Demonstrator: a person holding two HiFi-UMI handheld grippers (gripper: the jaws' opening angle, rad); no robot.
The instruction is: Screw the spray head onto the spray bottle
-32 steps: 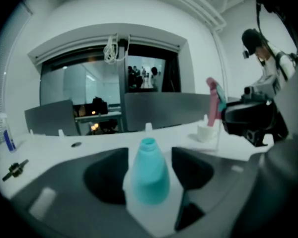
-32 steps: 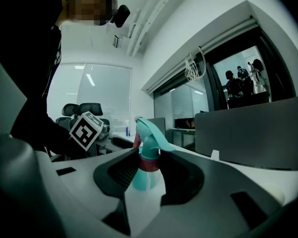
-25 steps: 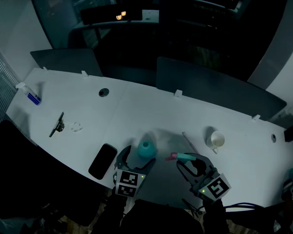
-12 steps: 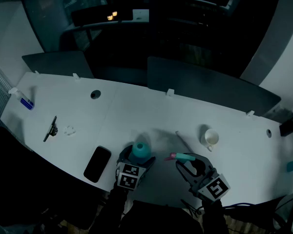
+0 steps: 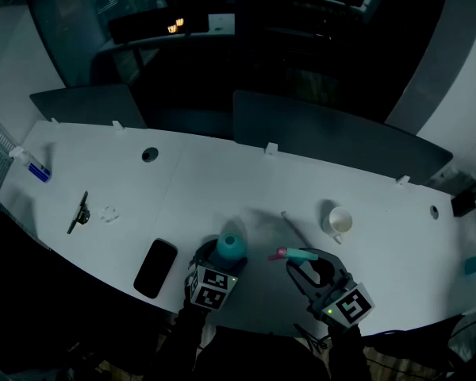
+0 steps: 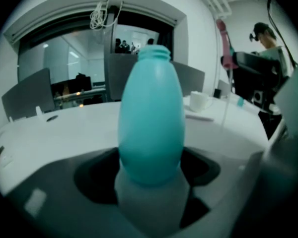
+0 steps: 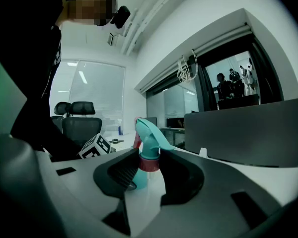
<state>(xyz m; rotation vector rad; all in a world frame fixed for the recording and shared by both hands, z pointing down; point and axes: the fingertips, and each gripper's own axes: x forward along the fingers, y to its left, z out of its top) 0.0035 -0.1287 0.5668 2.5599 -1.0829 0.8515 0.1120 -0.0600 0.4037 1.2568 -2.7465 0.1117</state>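
A teal spray bottle (image 5: pixel 231 247) stands upright on the white table (image 5: pixel 222 189) near its front edge, its neck bare. My left gripper (image 5: pixel 224 260) has come in low around the bottle's base (image 6: pixel 151 133). Its jaws have just been closing, and both sides now lie against the bottle. To the right, my right gripper (image 5: pixel 303 263) is shut on the teal spray head (image 5: pixel 296 255). It grips the head by its red collar (image 7: pixel 148 163), with the nozzle pointing left towards the bottle. The spray head hangs a short way right of the bottle, apart from it.
A black phone (image 5: pixel 155 267) lies left of the bottle. A white mug (image 5: pixel 339 221) and a thin white stick (image 5: pixel 293 227) lie behind the right gripper. Far left are a black tool (image 5: pixel 78 213) and a small blue bottle (image 5: pixel 33 167). Grey partitions line the table's far edge.
My left gripper has sunk and slid forward around the bottle's base, and its jaws have drawn in on it. The right gripper and spray head have stayed put.
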